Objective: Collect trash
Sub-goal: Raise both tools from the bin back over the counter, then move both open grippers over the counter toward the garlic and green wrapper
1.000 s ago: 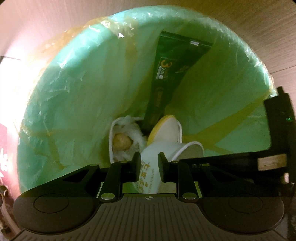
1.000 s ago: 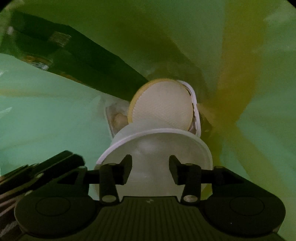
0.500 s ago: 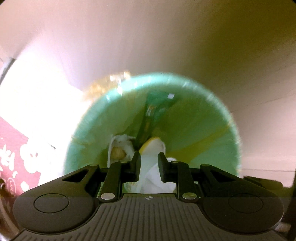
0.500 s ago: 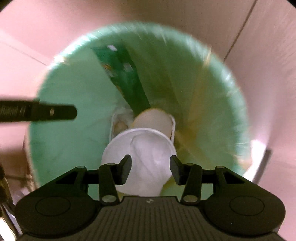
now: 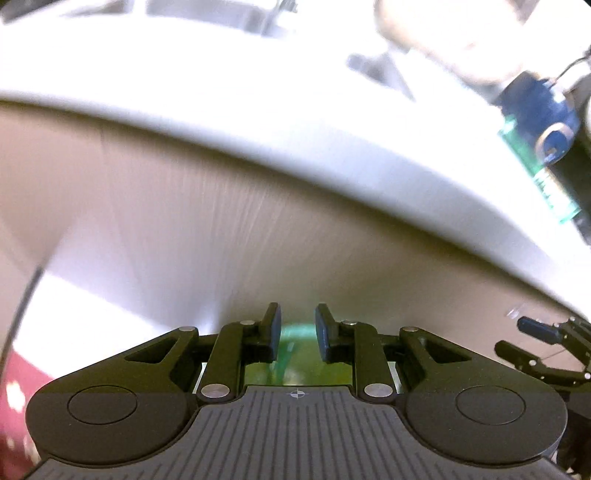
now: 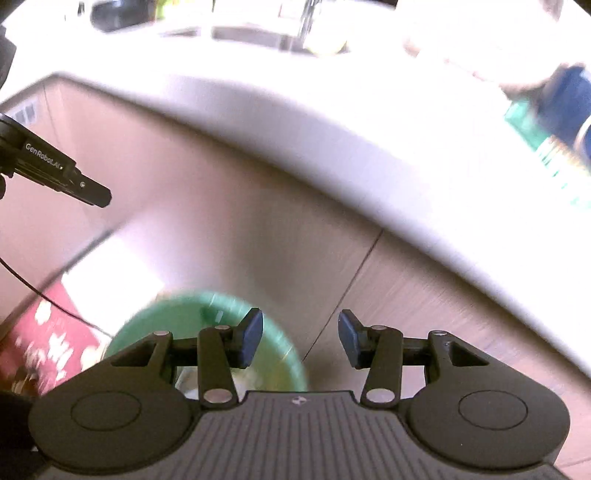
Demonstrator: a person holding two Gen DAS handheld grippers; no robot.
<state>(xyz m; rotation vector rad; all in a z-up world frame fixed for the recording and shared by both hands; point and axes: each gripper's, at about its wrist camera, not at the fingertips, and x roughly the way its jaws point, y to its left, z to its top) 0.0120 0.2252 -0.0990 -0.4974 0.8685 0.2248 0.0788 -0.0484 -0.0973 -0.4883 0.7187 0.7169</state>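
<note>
The green-lined trash bin stands on the floor below, blurred, with pale trash showing inside. In the left wrist view only a sliver of the bin shows behind my fingers. My left gripper is open by a narrow gap, with nothing between its pads. My right gripper is open wider and also holds nothing. Each gripper shows in the other's view: the left gripper at the left edge, the right gripper at the lower right. A blue and green packet lies on the counter at the right.
A white countertop curves across above a beige cabinet front. A sink with a tap lies at the back of the counter. A red printed package stands on the floor left of the bin.
Both grippers have risen out of the bin, which is now small and far below. The counter edge and the things on it have come into view. Both jaw gaps look unchanged.
</note>
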